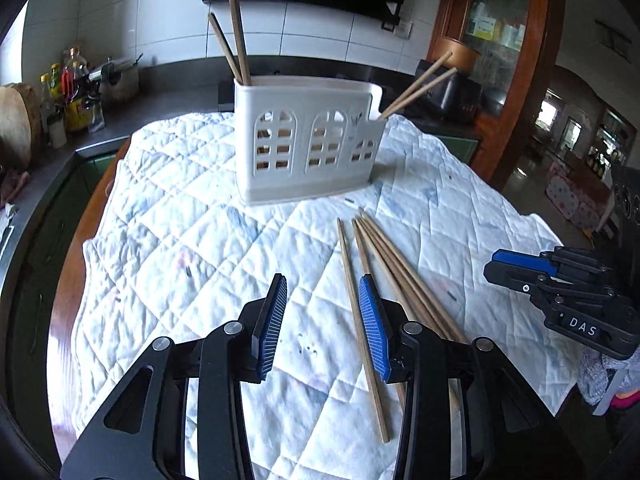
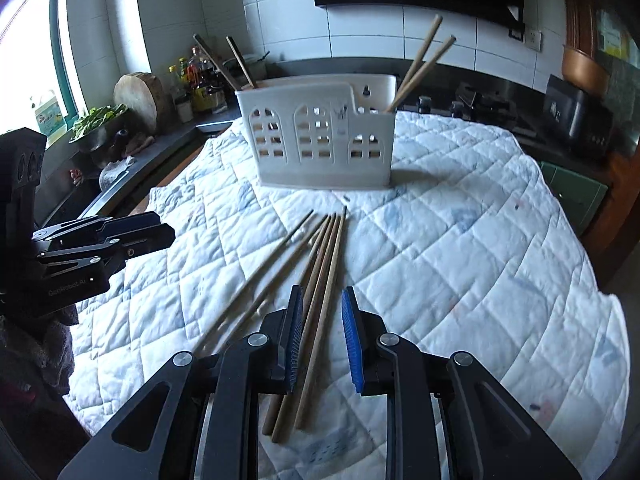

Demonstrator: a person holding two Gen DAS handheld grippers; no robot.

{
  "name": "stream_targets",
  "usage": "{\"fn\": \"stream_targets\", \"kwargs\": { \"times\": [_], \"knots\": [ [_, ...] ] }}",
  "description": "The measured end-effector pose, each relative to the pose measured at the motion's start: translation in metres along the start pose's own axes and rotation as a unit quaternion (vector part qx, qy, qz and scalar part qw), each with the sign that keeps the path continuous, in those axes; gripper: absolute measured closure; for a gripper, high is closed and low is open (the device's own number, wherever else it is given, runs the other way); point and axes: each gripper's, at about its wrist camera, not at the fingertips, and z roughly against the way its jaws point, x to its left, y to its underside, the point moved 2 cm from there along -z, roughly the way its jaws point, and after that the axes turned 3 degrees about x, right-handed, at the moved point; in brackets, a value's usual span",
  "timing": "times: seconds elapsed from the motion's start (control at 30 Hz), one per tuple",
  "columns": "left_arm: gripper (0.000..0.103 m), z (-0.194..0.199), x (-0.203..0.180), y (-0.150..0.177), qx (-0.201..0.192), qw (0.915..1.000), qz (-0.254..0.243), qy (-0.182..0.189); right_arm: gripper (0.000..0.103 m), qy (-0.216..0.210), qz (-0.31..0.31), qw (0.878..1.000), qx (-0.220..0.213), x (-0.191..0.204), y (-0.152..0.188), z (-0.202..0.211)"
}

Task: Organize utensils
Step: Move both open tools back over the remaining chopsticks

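Several loose wooden chopsticks [image 1: 384, 248] [image 2: 320, 248] lie fanned on a white quilted cloth [image 1: 180, 220] [image 2: 460, 240]. Behind them stands a white utensil holder [image 1: 308, 184] [image 2: 320, 176] with arched cut-outs. Two chopsticks [image 1: 240, 40] stand in its left end and two [image 1: 420, 84] lean out of its right end. My left gripper [image 1: 323, 292] is open low over the cloth, with one chopstick lying just inside its right pad. My right gripper [image 2: 322, 292] is open a narrow gap, straddling two or three chopsticks without pressing them. Each gripper also shows in the other's view: the right gripper [image 1: 520, 268], the left gripper [image 2: 120, 232].
A dark counter runs behind and to the left with sauce bottles [image 1: 72, 88], a round wooden board [image 2: 140, 98] and a bowl of greens [image 2: 96, 120]. A black appliance [image 2: 576, 116] sits at the back right. The table's wooden edge [image 1: 92, 208] shows left of the cloth.
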Motion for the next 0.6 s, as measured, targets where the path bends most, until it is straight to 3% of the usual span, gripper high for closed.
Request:
{"fn": "stream_targets", "kwargs": {
  "times": [0.17, 0.6],
  "knots": [
    [0.065, -0.011, 0.002, 0.024, 0.025, 0.9995, 0.008, 0.015, 0.085, 0.001, -0.019, 1.000, 0.018, 0.007, 0.028, -0.013],
    [0.065, -0.018, 0.007, 0.036, 0.046, 0.9979, 0.023, 0.038, 0.088, 0.016, -0.044, 0.998, 0.040, 0.006, 0.041, -0.032]
  ]
}}
